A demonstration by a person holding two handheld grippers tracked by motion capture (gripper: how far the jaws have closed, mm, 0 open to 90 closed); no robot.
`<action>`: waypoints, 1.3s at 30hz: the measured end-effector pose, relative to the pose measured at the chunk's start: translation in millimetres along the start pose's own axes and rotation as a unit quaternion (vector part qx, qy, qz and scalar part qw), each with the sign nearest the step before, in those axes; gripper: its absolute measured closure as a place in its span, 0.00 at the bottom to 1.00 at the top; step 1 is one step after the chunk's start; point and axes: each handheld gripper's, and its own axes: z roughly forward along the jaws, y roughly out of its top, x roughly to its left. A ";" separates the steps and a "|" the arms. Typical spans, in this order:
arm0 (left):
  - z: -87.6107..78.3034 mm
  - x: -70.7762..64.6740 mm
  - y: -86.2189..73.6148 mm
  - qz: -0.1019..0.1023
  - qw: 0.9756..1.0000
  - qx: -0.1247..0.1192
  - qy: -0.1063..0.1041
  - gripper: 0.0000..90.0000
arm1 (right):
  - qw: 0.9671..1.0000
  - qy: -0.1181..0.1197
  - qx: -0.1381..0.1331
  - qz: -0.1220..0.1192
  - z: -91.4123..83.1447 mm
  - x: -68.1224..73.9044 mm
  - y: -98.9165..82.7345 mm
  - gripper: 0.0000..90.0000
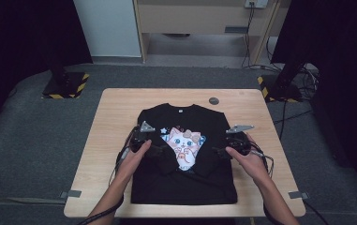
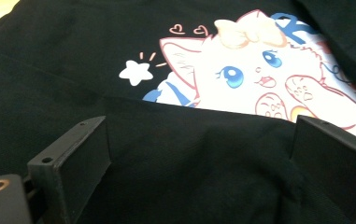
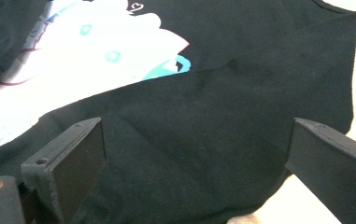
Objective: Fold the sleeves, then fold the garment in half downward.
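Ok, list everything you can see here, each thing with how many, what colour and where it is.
shirt: one, black with a white and pink cat print, flat on the middle of the table, both sleeves folded in across the chest
table: one, light wood, centre of the high view
round disc: one, grey, on the table beyond the shirt's collar
stand bases: two, black with yellow stripes, on the grey floor at the table's far corners
cables: several, black, on the floor at far right
left gripper: one, black, jaws open over the left sleeve
right gripper: one, black, jaws open over the right sleeve
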 end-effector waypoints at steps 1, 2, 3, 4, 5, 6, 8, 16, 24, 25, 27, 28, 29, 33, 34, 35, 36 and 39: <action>0.3 0.2 -0.2 -0.001 1.000 0.000 -0.001 0.05 | 1.000 0.000 0.000 0.001 0.1 -1.0 -0.2 0.06; 0.7 0.1 -0.3 0.000 1.000 0.000 0.000 0.05 | 1.000 0.000 0.000 0.003 0.2 -1.7 -0.5 0.06; 0.9 -0.1 -0.3 0.002 1.000 0.003 0.000 0.05 | 1.000 0.000 0.000 0.004 0.4 -2.4 -0.8 0.06; 1.1 -0.5 -0.4 0.003 1.000 0.004 0.000 0.05 | 1.000 -0.001 0.000 0.005 0.6 -3.0 -1.1 0.06; 1.0 -1.1 -0.3 0.002 1.000 0.004 0.000 0.05 | 1.000 -0.001 0.000 0.005 0.6 -3.3 -1.3 0.06; 0.8 -1.4 -0.1 0.003 1.000 0.003 0.000 0.05 | 1.000 -0.001 -0.001 0.006 0.6 -3.3 -1.5 0.06; 1.1 -1.4 0.2 0.005 1.000 0.005 0.001 0.05 | 1.000 -0.001 0.000 0.006 1.3 -3.0 -1.7 0.06; 12.6 7.2 0.7 0.003 1.000 0.021 0.003 0.05 | 1.000 0.006 0.017 -0.008 19.1 6.8 1.8 0.05; 34.0 8.5 -7.9 0.000 0.999 0.049 -0.003 0.03 | 0.998 0.007 0.055 -0.028 48.2 17.9 3.4 0.04; 34.4 7.7 -7.9 0.000 0.999 0.050 -0.002 0.01 | 0.998 0.006 0.060 -0.031 50.4 19.3 3.0 0.03; 34.6 7.4 -7.4 -0.001 0.999 0.052 -0.002 0.01 | 0.997 0.001 0.065 -0.040 52.8 22.3 2.7 0.01; 34.6 7.6 -7.2 -0.003 0.999 0.052 -0.002 0.01 | 0.997 -0.002 0.067 -0.043 53.3 23.4 2.9 0.01; 34.4 7.8 -7.2 -0.007 0.999 0.052 -0.001 0.01 | 0.997 -0.003 0.068 -0.040 53.2 23.8 2.9 0.01; 34.5 3.9 -8.7 -0.007 0.999 0.052 0.010 0.01 | 0.997 -0.008 0.061 -0.035 52.5 25.3 0.4 0.01; 34.5 2.3 -8.9 0.000 0.998 0.056 0.014 0.00 | 0.998 -0.009 0.058 -0.033 52.2 25.8 -0.5 0.01; 34.7 0.3 -9.3 0.004 0.998 0.059 0.017 0.00 | 0.998 -0.010 0.055 -0.033 51.9 26.1 -1.6 0.01; 34.4 -1.6 -9.9 0.008 0.998 0.063 0.019 0.00 | 0.998 -0.010 0.052 -0.033 51.4 26.4 -2.6 0.01; 32.2 -5.0 -12.1 0.011 0.998 0.066 0.021 0.00 | 0.998 -0.007 0.052 -0.036 49.3 28.3 -5.0 0.01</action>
